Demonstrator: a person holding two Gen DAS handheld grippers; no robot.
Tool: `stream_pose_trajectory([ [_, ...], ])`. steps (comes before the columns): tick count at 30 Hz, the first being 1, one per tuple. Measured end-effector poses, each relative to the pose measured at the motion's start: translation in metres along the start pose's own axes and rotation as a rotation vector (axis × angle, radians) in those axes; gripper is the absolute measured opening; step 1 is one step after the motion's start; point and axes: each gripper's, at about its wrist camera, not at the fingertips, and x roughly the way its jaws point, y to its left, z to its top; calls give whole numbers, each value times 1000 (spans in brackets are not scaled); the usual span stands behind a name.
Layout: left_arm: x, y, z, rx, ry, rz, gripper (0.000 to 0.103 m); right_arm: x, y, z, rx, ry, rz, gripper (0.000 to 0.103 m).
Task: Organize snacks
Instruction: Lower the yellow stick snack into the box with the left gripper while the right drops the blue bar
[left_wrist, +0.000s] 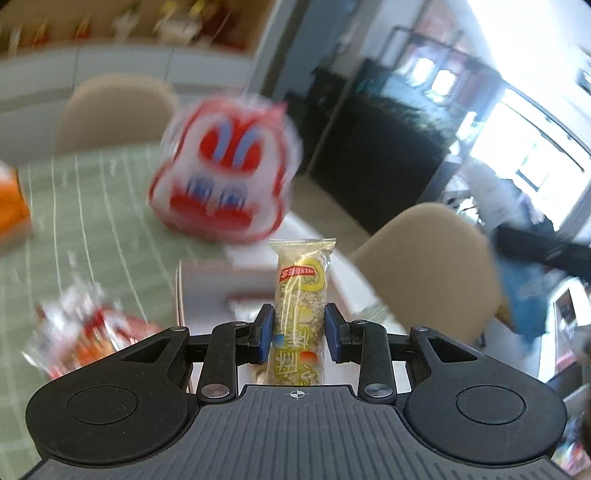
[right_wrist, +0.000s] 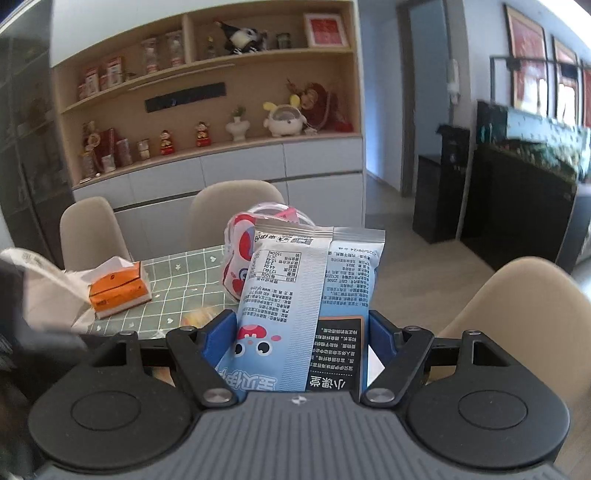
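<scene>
Table (right_wrist: 184, 273) with green checked cloth carries red-and-white snack bag (right_wrist: 240, 258) near its far edge; right gripper (right_wrist: 301, 339), jaws wide, clamps blue snack packet (right_wrist: 295, 288); left gripper (left_wrist: 299, 332), jaws narrow, pinches upright cereal bar (left_wrist: 301, 295).

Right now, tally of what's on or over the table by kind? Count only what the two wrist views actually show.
Snacks held in grippers: 2 (cereal bar in left gripper, blue snack bag in right gripper)
Red-and-white snack bags: 2 (large one, blurred one at left)
Tissue boxes: 1 (orange)
White boxes: 1
Total: 6
</scene>
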Motion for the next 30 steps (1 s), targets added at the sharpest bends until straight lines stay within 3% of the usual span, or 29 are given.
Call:
stream_pose_trajectory([
  [2,31,18,-17,-49,28,2,34,18,1,-5,17,28,-12,76],
  [5,69,31,-34,-41,72,92,35,44,5,-21,11,95,-20,76],
  [6,71,34,-37,-49,55,91,34,55,6,-27,4,124,-26,76],
  [11,38,61,-38,-192,-89,4,34,101,14,-53,-8,236,-20,76],
  [14,12,72,-36,-195,-113,8,34,133,27,-67,-7,290,12,76],
  [18,-11,76,-52,-150,-71,4,34,180,61,-82,-34,332,54,77],
  [19,-16,76,-56,-142,-56,11,27,189,69,-86,-49,346,57,77],
  [21,-25,78,-69,-118,-27,35,27,210,86,-98,-71,408,58,78],
  [23,-32,85,-83,-138,7,4,27,221,90,-108,-43,461,84,80],
  [27,-40,100,-103,-186,33,9,27,217,81,-101,18,457,115,82],
  [30,-45,112,-113,-228,45,12,27,203,65,-90,83,405,148,84],
])
